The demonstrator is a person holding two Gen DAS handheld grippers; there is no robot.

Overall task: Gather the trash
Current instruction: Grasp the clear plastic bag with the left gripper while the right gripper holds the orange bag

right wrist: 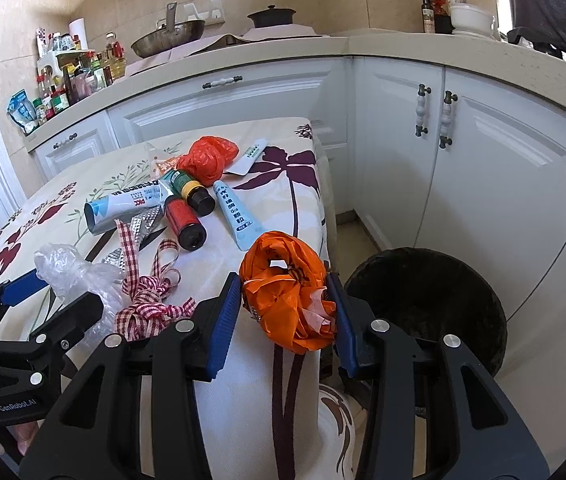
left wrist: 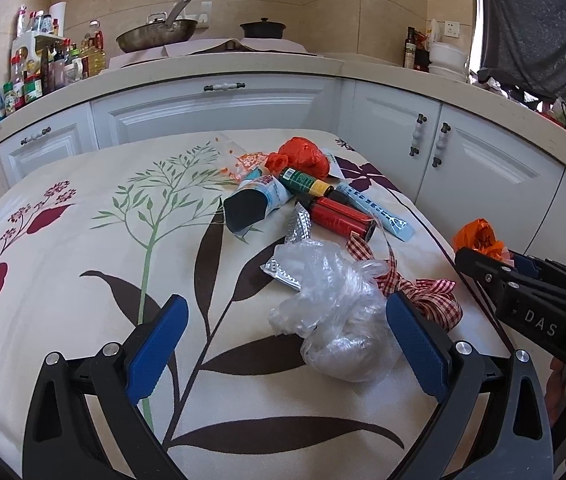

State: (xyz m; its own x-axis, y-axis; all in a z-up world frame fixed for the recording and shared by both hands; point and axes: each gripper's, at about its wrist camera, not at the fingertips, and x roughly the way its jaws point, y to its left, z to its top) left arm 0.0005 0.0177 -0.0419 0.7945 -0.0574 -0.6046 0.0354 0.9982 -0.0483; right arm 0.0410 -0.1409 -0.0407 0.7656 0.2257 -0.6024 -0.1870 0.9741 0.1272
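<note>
Pads of the right tool (right wrist: pixel 287 312) are clamped on a crumpled orange plastic bag (right wrist: pixel 287 292), held off the desk's edge, with the dark round trash bin (right wrist: pixel 427 304) on the floor at about three o'clock of it, its mouth open. Nothing can be made out inside the bin. The left tool (left wrist: pixel 287 344) has its jaws well apart around a wad of clear crinkled plastic film (left wrist: pixel 331 320), which lies on the flower-printed tablecloth (left wrist: pixel 83 240); the blue pads do not press it.

Just past the film, at one o'clock, sits a red-and-white checked ribbon (left wrist: pixel 431 300). Farther out at twelve o'clock lie silver blister foil (left wrist: pixel 299 226), a red cylindrical can (left wrist: pixel 339 218), a green-and-yellow bottle (left wrist: pixel 307 182), a pale blue tube (left wrist: pixel 379 210), a white-and-blue tube (left wrist: pixel 259 200) and a balled red plastic bag (left wrist: pixel 303 156).

Judging by this, the job is early: one piece is lifted, none seen binned, most remain.
</note>
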